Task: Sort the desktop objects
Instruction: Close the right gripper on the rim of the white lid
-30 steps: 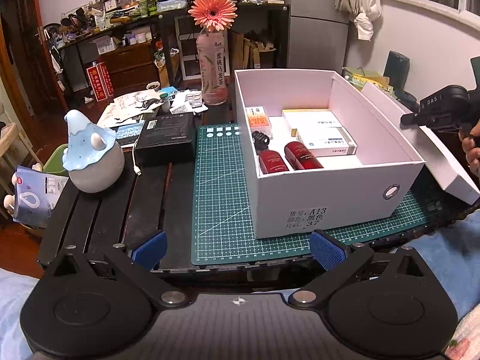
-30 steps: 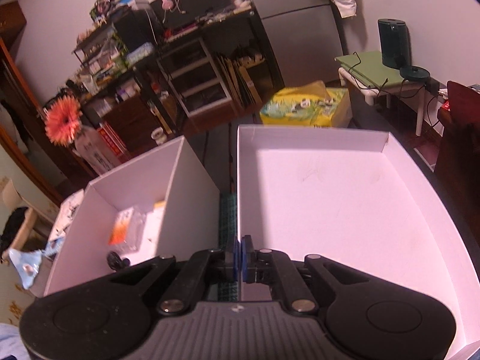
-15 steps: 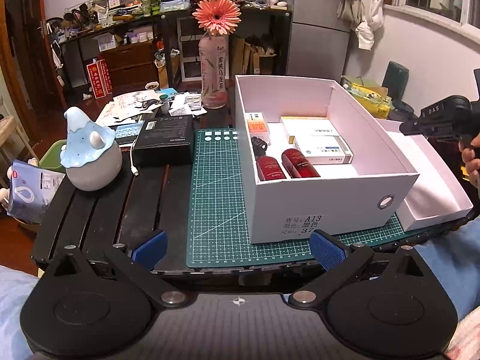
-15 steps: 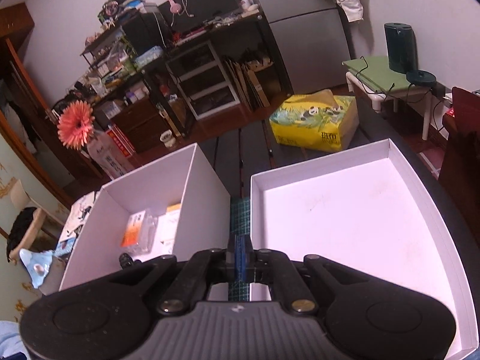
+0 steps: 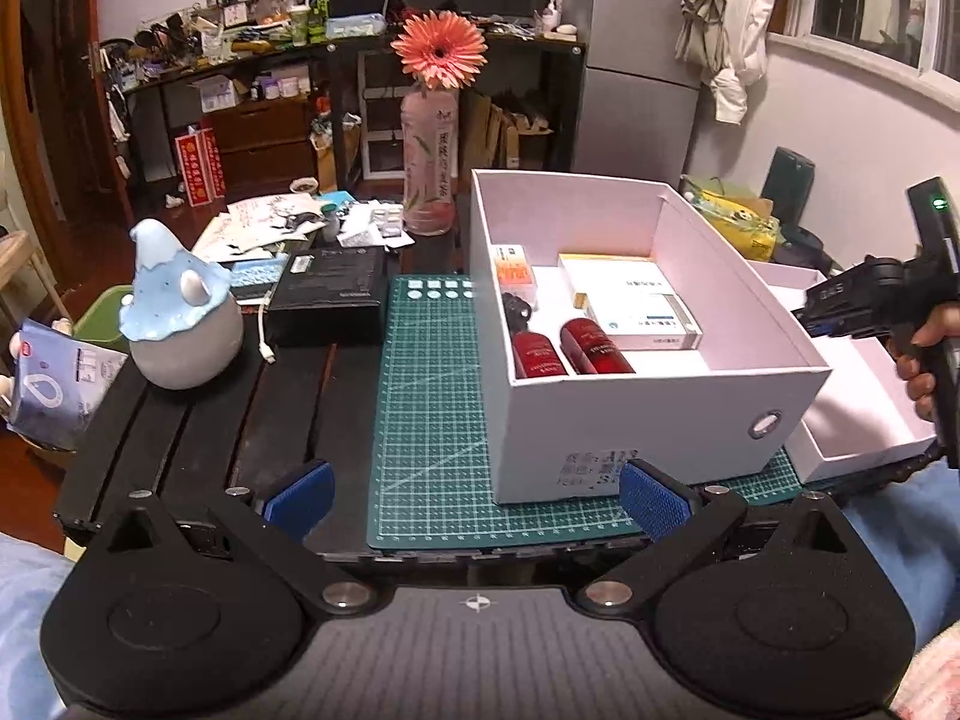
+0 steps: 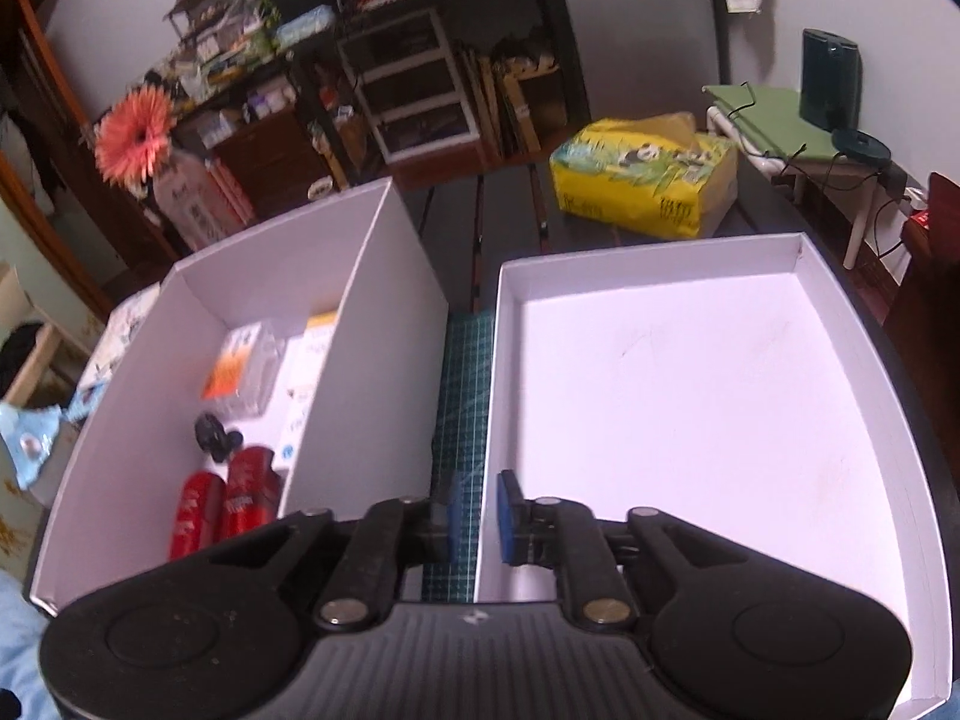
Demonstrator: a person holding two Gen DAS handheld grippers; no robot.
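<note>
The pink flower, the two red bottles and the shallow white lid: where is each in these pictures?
pink flower (image 5: 440, 57): left wrist view, on its dark centre.
red bottles (image 5: 541, 354): left wrist view, on the left bottle's body, inside the white box.
shallow white lid (image 6: 690, 420): right wrist view, on its bare inner floor.

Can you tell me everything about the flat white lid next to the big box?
The white lid looks like cardboard, a shallow tray lying open side up, empty inside, with faint scuffs. It rests on the dark table, right of the deep white box. The right hand-held gripper straddles its near left wall, jaws opening, pads not pressing it.
</note>
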